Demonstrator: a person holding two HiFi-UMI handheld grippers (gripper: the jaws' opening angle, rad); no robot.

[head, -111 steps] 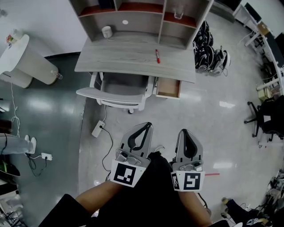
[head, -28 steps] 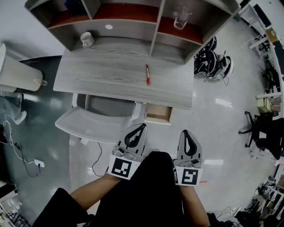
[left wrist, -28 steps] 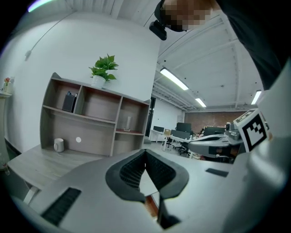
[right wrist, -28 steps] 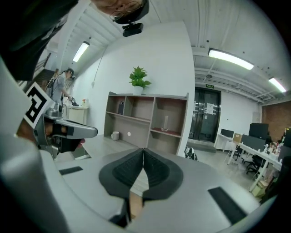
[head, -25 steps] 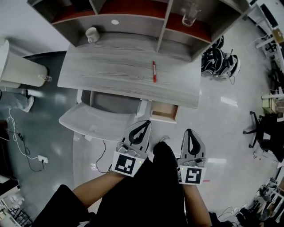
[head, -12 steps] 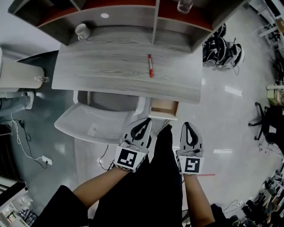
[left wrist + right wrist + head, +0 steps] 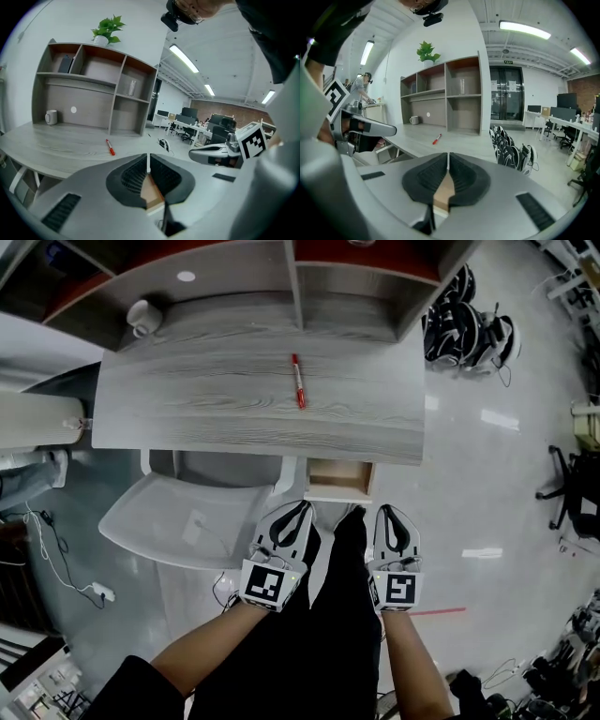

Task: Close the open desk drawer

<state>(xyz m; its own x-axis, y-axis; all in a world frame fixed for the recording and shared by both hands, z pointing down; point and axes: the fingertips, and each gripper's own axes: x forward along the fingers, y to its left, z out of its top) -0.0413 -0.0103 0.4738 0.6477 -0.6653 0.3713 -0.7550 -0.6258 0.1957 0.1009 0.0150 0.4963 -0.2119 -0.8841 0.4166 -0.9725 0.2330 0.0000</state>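
The desk (image 7: 234,418) has a grey wood top, and a small wooden drawer (image 7: 339,481) stands pulled out under its right front edge. My left gripper (image 7: 303,507) and right gripper (image 7: 388,509) are both shut and empty, side by side just short of the drawer's front. In the left gripper view the shut jaws meet at the left gripper (image 7: 148,158), with the drawer's wood (image 7: 151,197) showing behind them. The right gripper (image 7: 448,157) also shows closed jaws over the drawer (image 7: 442,194). A red pen (image 7: 297,395) lies on the desktop.
A white chair (image 7: 202,517) is tucked under the desk just left of the drawer. A white mug (image 7: 142,317) stands at the back left by the hutch shelves (image 7: 300,277). Black headsets (image 7: 464,329) lie on the floor at right. A cable and power strip (image 7: 98,592) lie at left.
The person has stepped up to the desk. Both shut grippers have come down and forward, and the drawer now lies just ahead of their tips.
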